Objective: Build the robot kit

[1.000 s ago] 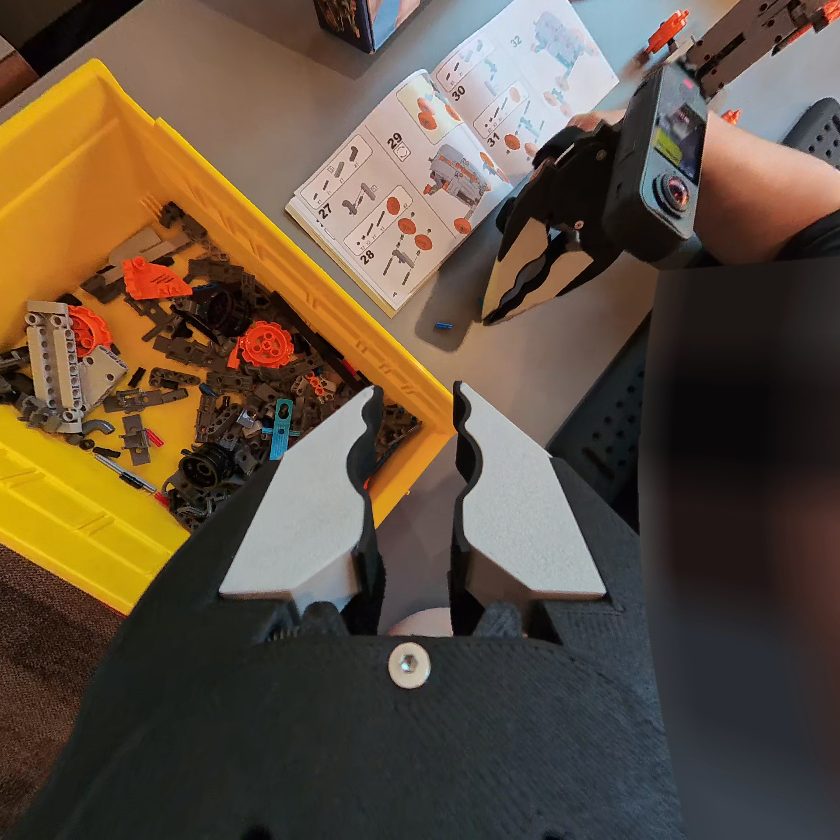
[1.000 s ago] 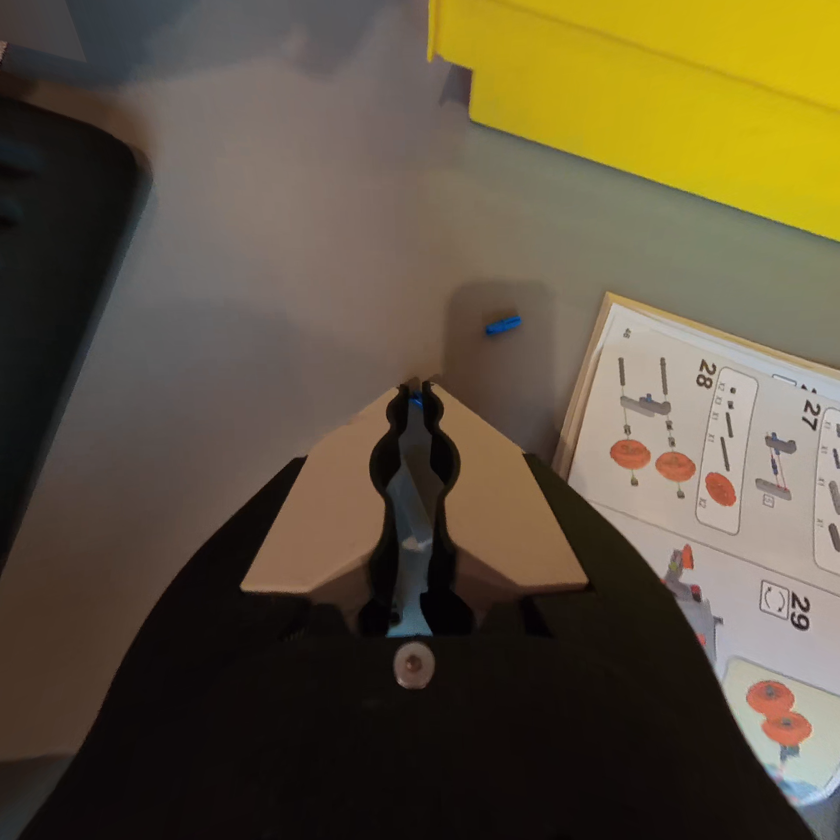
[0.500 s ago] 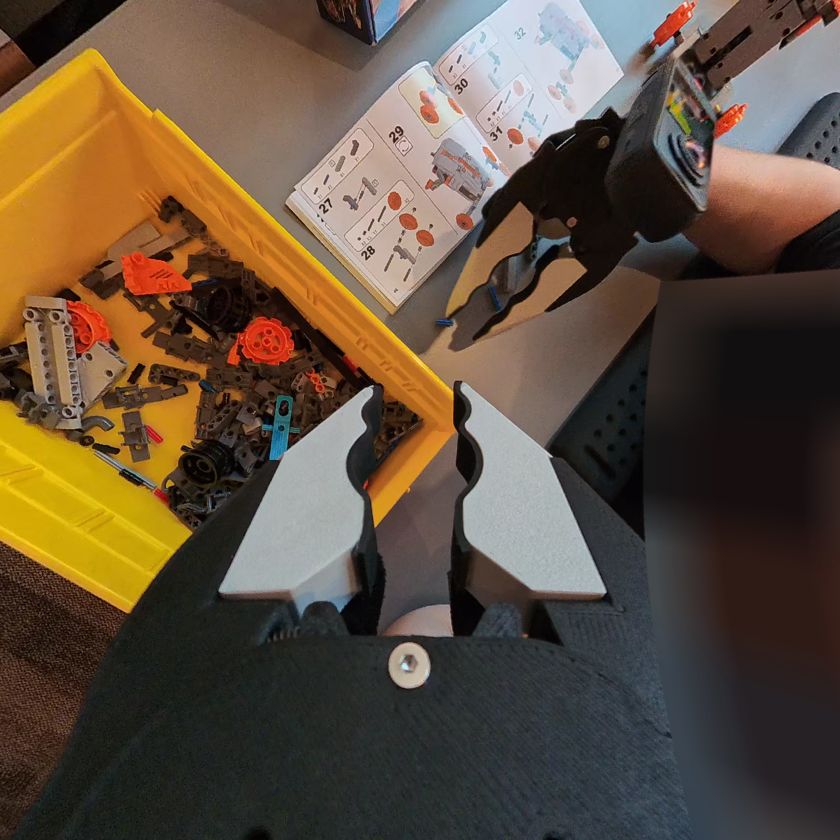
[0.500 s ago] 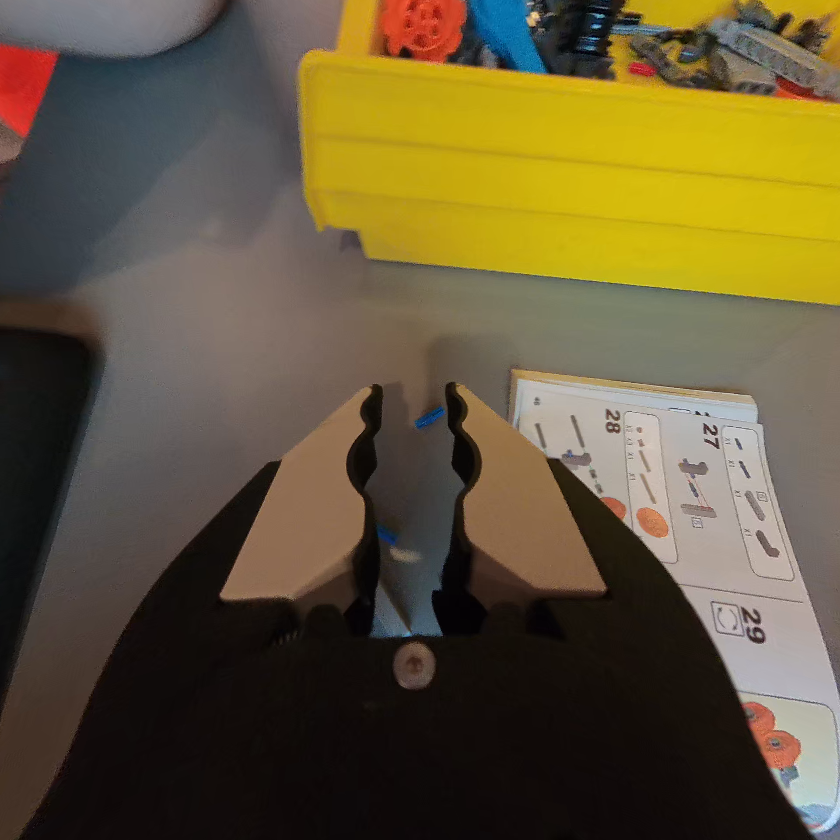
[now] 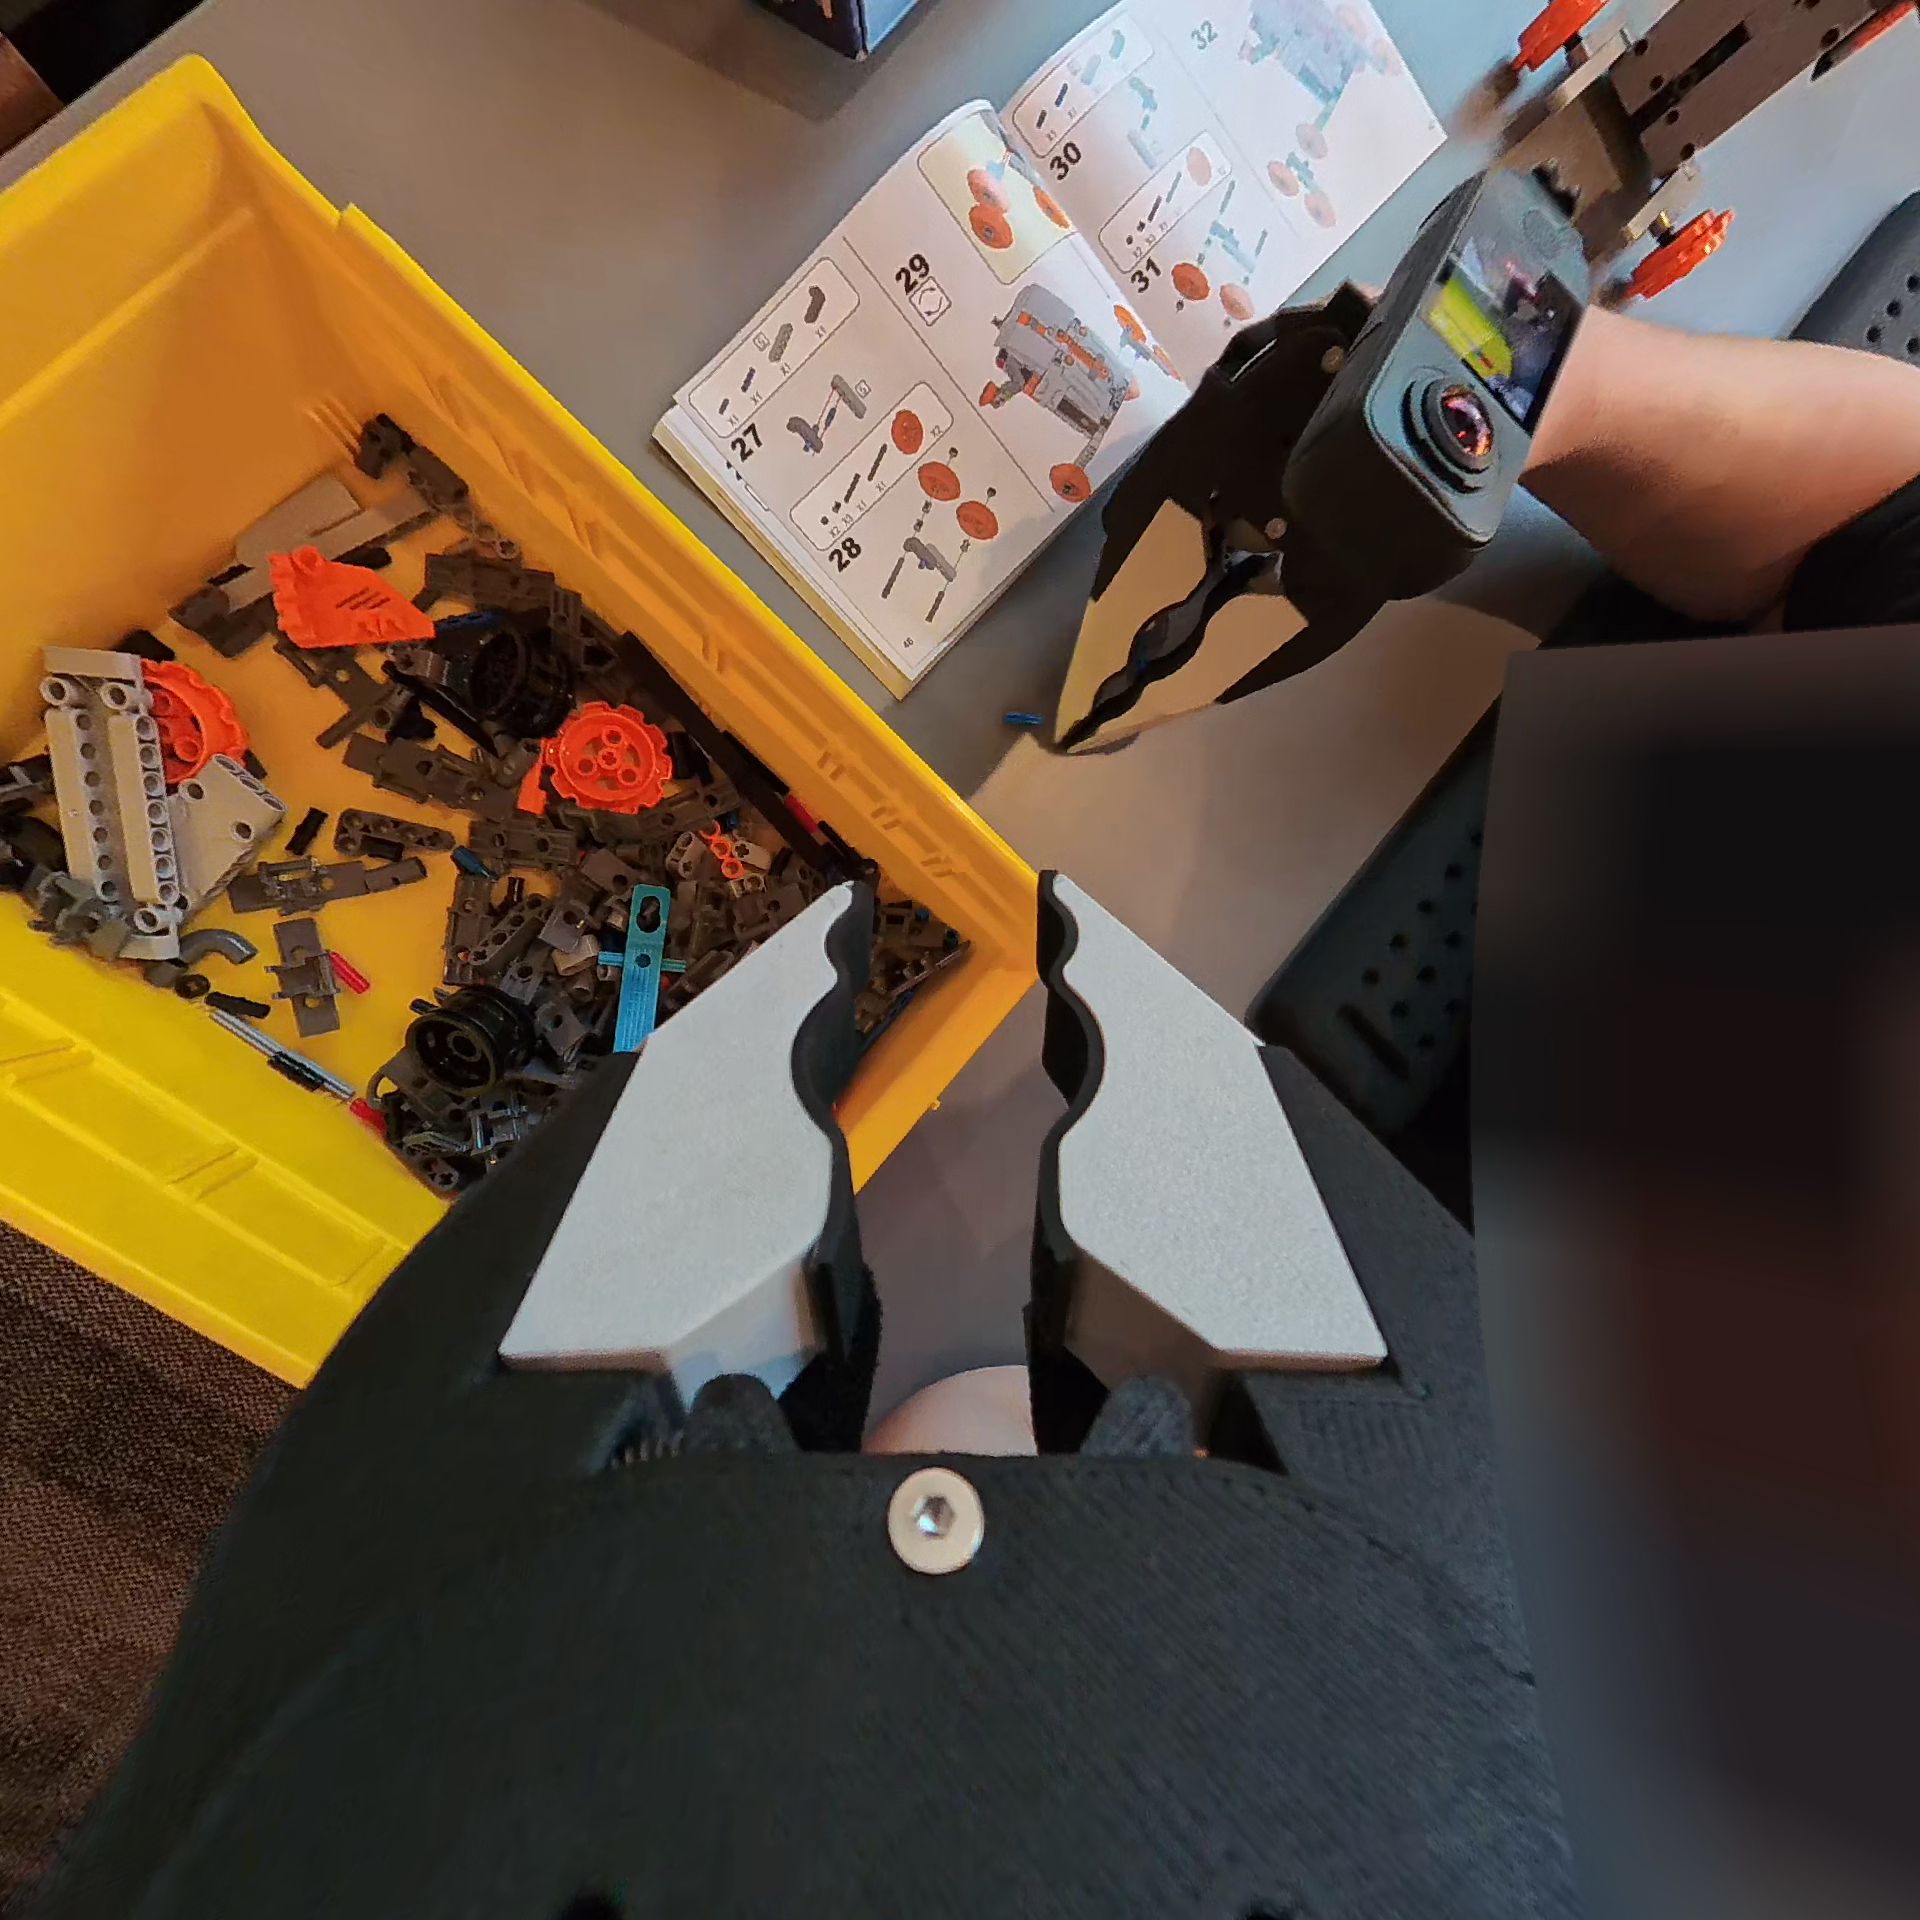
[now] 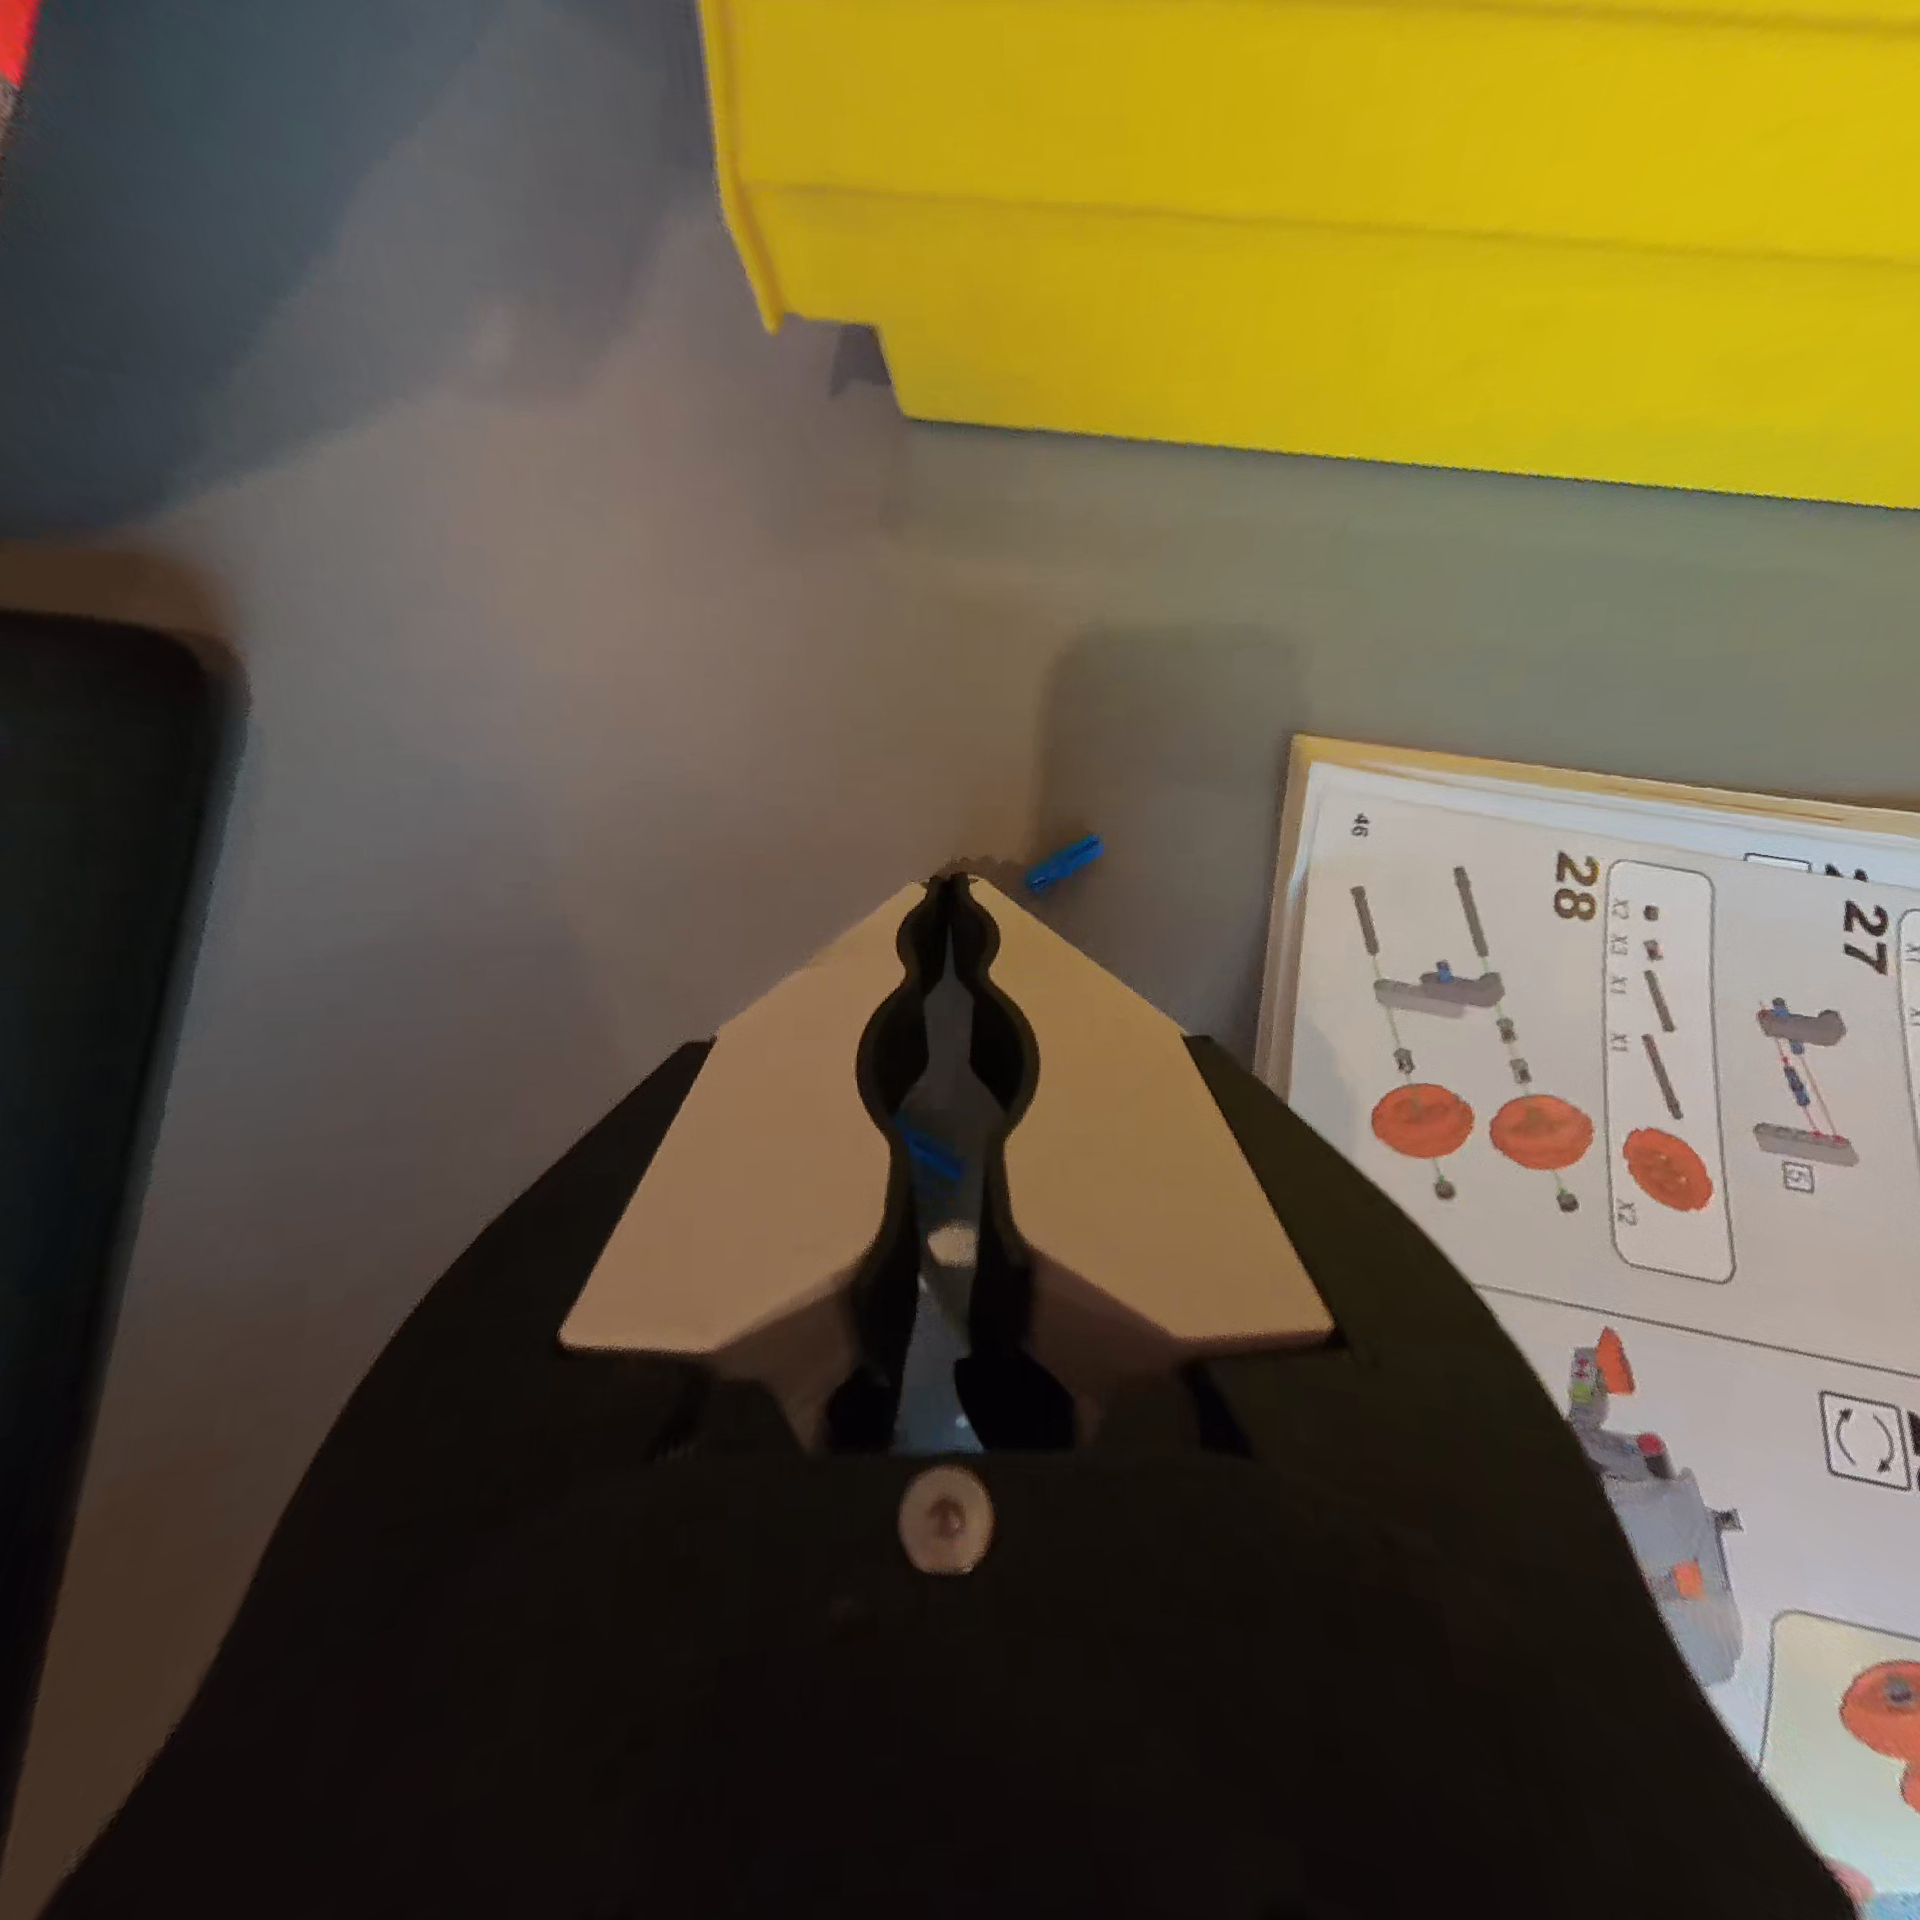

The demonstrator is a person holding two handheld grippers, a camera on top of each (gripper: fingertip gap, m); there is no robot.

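Note:
My left gripper (image 5: 951, 883) is open and holds nothing. It hovers over the near corner of a yellow bin (image 5: 914, 821) filled with grey, black and orange building parts. My right gripper (image 6: 945, 883) is shut, its tips together on the grey table. It also shows in the left wrist view (image 5: 1070, 740). A small blue pin (image 6: 1062, 864) lies loose on the table just right of those tips, apart from them, and shows in the left wrist view too (image 5: 1023, 717). A second blue pin (image 6: 928, 1148) sits in the hollow behind the closed tips, against the left pad.
An open instruction booklet (image 5: 935, 416) lies on the table right of the bin, and its corner is near my right gripper (image 6: 1610, 1039). A dark grey model with orange wheels (image 5: 1662, 94) stands at the far right. A black perforated chair (image 5: 1382, 966) is beside the table edge. My right fingertips sit around 20 cm from my left ones.
My right gripper held a blue pin at its tips, opened, then shut again with tips on air beside the table pin. That held pin slid back into the hollow. The left gripper stayed put.

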